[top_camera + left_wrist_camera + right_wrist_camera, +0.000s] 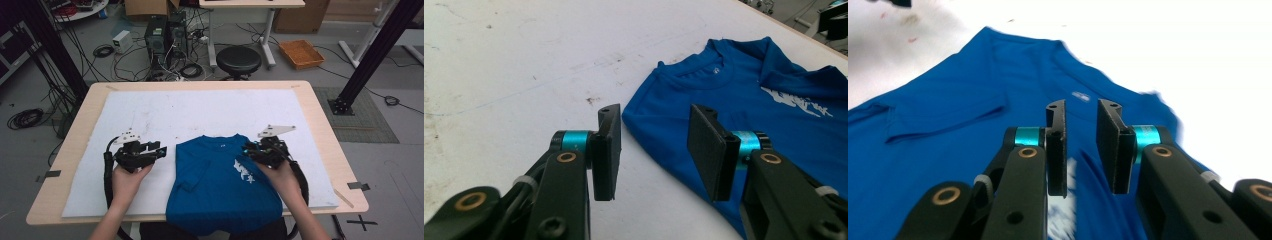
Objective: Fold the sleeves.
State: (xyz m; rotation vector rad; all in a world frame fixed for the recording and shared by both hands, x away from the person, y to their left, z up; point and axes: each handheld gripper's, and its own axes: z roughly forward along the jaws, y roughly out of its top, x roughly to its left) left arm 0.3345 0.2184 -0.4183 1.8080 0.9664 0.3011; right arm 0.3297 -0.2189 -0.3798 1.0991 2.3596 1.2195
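Shirt [220,180], blue, sleeves folded in

Wood table [320,120] w/ white mat [200,112] on top; blue T-shirt [215,185] flat on mat, hem over front edge.

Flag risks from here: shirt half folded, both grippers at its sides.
1. The blue T-shirt hangs over the table's near edge; a pull could drag it off.
2. The right gripper hovers over the shirt, jaws narrowly apart with nothing between, so the fold it sits above may spring back.
3. The left gripper stands open beside the shirt's edge and might pinch the white mat too.
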